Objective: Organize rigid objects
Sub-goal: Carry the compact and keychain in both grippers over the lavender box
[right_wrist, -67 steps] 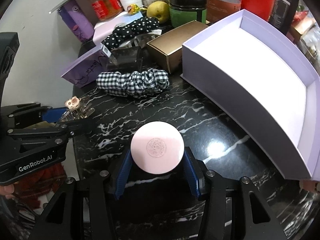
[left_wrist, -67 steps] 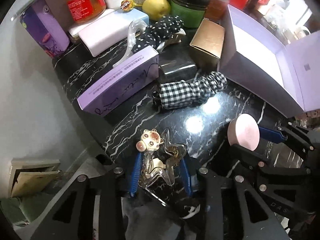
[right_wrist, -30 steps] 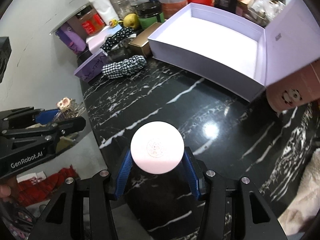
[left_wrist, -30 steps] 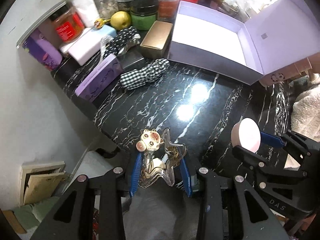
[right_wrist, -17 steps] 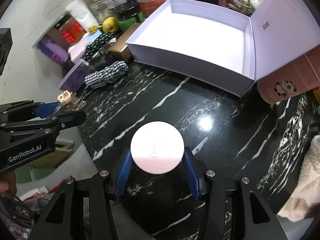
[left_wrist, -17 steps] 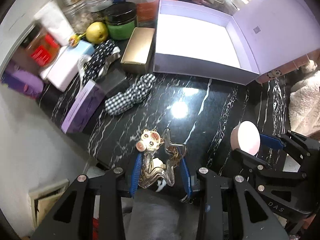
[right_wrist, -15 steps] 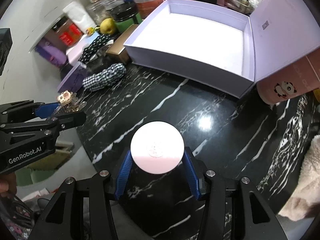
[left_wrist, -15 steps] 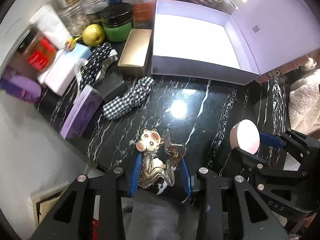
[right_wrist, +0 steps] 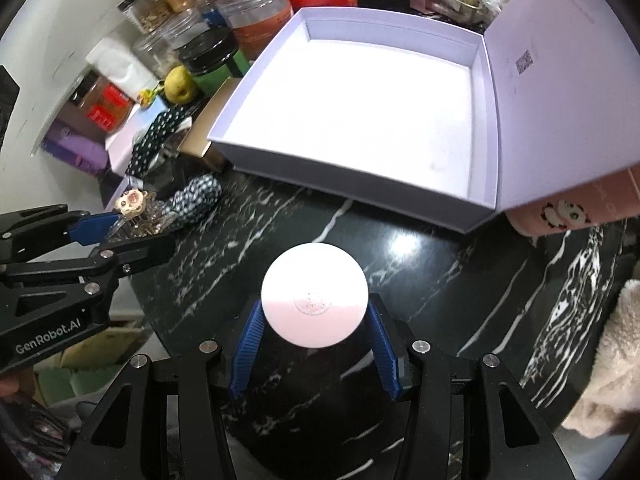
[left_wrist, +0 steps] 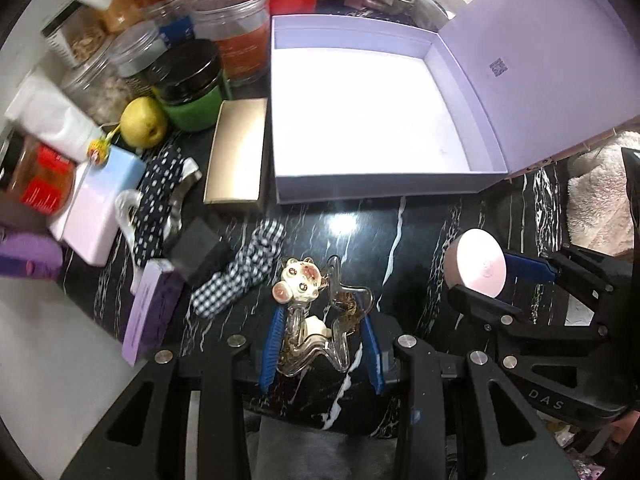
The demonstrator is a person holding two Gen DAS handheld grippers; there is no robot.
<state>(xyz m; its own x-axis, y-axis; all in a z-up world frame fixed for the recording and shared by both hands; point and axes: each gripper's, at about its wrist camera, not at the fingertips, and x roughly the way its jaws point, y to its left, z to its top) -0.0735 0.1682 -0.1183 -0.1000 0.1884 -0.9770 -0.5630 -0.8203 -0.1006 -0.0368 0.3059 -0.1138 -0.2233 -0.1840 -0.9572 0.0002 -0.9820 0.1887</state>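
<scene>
Both tongs point steeply down above the black marble table (right_wrist: 460, 280), left tongs (left_wrist: 320, 344) clamping a clear hair clip (left_wrist: 316, 320), right tongs (right_wrist: 315, 344) a pink round case (right_wrist: 315, 294).

Both cameras ride on hand-held grippers and look steeply down along their own fingers onto the black marble tabletop (left_wrist: 420, 232), from fairly high above it. The left wrist view has the open lilac box (left_wrist: 360, 112) at twelve o'clock and the right gripper (left_wrist: 476, 268) at four o'clock. The right wrist view sees the same box (right_wrist: 360, 120) at twelve to one o'clock, nearer, with the left gripper (right_wrist: 132, 220) at nine o'clock (each camera catches the other's tool). Shared too: the green jar (left_wrist: 192, 88) (right_wrist: 208, 56).
</scene>
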